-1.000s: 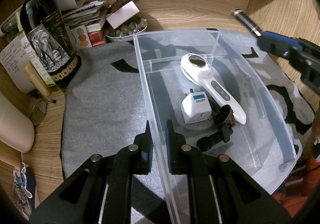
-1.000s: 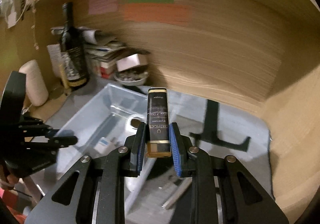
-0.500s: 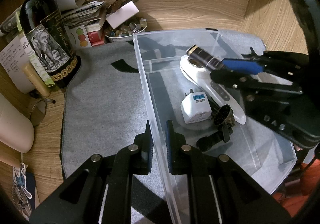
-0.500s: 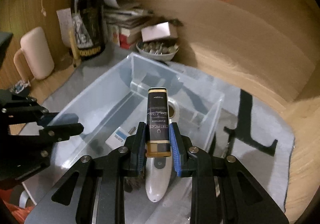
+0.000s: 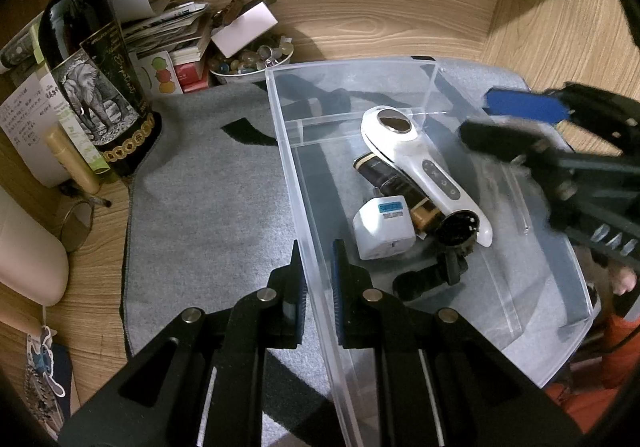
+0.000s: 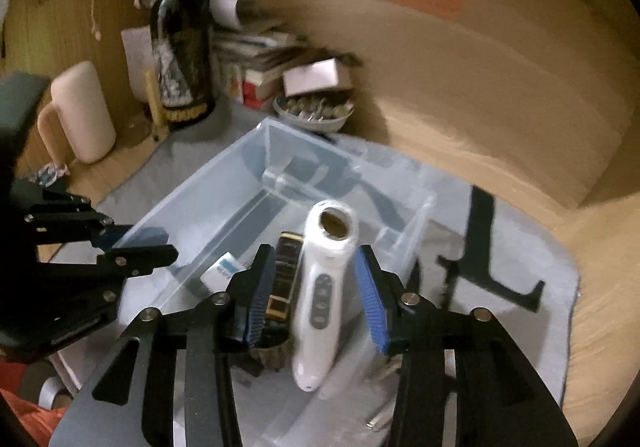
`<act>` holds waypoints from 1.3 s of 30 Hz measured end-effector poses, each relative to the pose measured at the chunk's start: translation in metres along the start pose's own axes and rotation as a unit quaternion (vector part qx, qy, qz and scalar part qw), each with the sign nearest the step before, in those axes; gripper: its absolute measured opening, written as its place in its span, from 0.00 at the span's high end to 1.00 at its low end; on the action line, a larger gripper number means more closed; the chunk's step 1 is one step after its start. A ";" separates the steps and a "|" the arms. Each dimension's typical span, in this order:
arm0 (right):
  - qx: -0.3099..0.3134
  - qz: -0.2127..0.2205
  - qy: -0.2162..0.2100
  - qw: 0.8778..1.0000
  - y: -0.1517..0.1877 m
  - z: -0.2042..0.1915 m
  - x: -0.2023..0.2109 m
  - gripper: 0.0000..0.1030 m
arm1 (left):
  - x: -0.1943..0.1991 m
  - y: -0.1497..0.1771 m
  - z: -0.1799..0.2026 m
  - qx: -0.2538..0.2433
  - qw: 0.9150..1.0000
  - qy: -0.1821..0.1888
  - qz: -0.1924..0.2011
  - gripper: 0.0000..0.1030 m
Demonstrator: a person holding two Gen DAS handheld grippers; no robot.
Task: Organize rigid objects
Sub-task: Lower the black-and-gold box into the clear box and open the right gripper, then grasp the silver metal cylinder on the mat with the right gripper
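My right gripper (image 6: 316, 291) just spread open, dropping the black bar (image 5: 394, 183) into the bin (image 5: 304, 183) beside the white wand (image 5: 424, 167) (one more sorted), left gripper (image 5: 318, 271) clamped on the bin's wall.

Two wrist fisheyes, both looking down into one clear plastic bin (image 5: 304, 183) from different sides.

The left wrist view sits close over the bin's near left wall, facing along it toward the wood back panel and the wine bottle (image 5: 92, 87). The right wrist view looks from the bin's opposite side, a little higher and blurred, toward the same bottle. Both share the bin, its white handheld device (image 5: 420, 163), the white plug adapter (image 5: 382, 229), the grey mat (image 5: 208, 207), and each other's gripper.
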State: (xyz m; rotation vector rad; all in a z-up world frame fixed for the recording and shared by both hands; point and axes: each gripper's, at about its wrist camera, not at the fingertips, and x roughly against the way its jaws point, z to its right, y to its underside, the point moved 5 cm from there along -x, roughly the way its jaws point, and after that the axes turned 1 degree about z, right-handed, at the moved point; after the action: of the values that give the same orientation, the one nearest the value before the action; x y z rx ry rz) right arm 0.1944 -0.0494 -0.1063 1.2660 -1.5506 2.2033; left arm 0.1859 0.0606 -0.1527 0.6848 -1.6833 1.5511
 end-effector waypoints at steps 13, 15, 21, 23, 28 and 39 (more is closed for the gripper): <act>-0.041 0.024 0.093 0.995 0.019 0.055 0.049 0.49 | 0.000 0.000 0.000 0.000 1.000 0.000 0.001 0.89; -0.048 0.008 0.102 0.994 0.031 0.063 0.046 0.49 | 0.000 0.000 0.000 0.000 1.000 0.000 0.001 0.89; -0.082 -0.047 0.091 0.991 0.065 0.077 0.019 0.49 | 0.000 0.000 0.000 -0.001 1.000 0.000 0.000 0.89; -0.095 -0.066 0.083 0.990 0.075 0.078 0.007 0.49 | 0.000 0.001 -0.001 -0.001 1.000 -0.001 0.000 0.89; -0.114 -0.101 0.068 0.986 0.100 0.081 -0.017 0.49 | 0.000 0.000 -0.002 -0.003 1.000 -0.002 -0.001 0.89; -0.135 -0.083 0.065 0.985 0.099 0.094 -0.020 0.86 | 0.001 0.002 -0.002 0.001 1.000 -0.002 -0.001 0.89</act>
State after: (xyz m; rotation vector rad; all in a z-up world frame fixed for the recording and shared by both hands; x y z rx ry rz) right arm 0.2026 -0.1655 -0.1799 1.1030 -1.5678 1.8608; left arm 0.1845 0.0625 -0.1531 0.6907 -1.6841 1.5510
